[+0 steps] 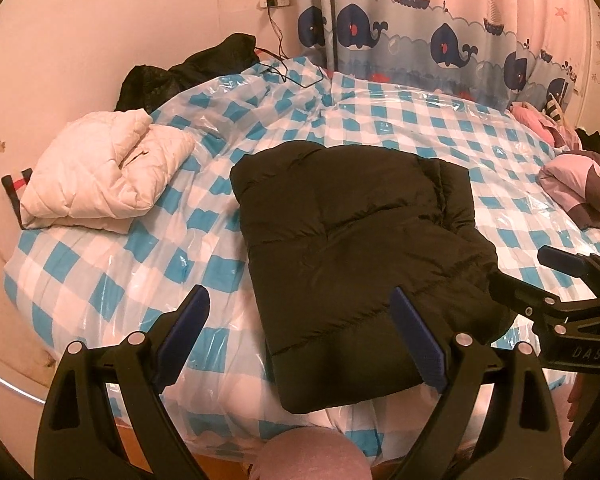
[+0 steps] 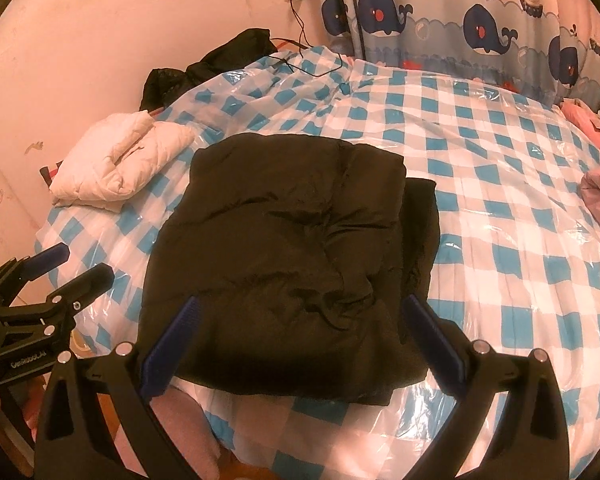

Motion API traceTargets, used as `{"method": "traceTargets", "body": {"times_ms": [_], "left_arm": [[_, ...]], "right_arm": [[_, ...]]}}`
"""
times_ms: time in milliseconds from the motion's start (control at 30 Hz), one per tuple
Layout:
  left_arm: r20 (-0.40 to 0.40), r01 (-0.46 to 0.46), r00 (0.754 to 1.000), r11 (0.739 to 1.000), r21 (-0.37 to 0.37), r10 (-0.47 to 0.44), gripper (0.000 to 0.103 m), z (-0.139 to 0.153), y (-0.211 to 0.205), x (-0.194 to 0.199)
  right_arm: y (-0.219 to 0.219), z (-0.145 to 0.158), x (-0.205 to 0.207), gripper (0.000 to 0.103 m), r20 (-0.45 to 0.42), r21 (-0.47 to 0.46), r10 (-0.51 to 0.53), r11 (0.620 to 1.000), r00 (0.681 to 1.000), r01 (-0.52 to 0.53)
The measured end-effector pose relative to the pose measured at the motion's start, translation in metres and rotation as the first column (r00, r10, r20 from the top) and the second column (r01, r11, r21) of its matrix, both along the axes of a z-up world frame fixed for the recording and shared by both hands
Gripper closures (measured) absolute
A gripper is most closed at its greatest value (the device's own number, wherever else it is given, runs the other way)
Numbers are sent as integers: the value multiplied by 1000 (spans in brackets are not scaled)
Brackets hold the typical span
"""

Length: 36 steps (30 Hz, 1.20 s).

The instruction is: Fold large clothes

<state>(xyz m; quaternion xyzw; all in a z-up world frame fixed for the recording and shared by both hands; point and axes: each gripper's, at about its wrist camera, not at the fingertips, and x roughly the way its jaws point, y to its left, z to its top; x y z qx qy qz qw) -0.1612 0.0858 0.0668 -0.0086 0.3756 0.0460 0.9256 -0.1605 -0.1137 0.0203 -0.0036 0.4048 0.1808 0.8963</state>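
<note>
A black puffer jacket lies folded into a thick rectangle on the bed, near its front edge; it also shows in the right wrist view. My left gripper is open and empty, hovering over the jacket's near left edge. My right gripper is open and empty above the jacket's near edge. The right gripper also shows in the left wrist view, beside the jacket's right side. The left gripper shows at the left of the right wrist view.
The bed has a blue and white checked cover under clear plastic. A folded cream quilted jacket lies at the left. A black garment is piled at the back by the wall. Pink and purple clothes lie at the right. A whale-print curtain hangs behind.
</note>
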Motion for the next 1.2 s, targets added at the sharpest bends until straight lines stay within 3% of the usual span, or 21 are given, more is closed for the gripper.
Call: {"method": "traceTargets", "body": {"times_ms": [600, 1200], "left_arm": [[38, -10, 999, 999, 51, 8, 15, 14, 2, -10], [42, -8, 999, 999, 49, 6, 15, 17, 1, -11]], "right_arm": [[-2, 0, 0, 5, 0, 0, 5, 1000, 1000, -5], [-2, 2, 0, 5, 4, -1, 6, 1000, 1000, -6]]}}
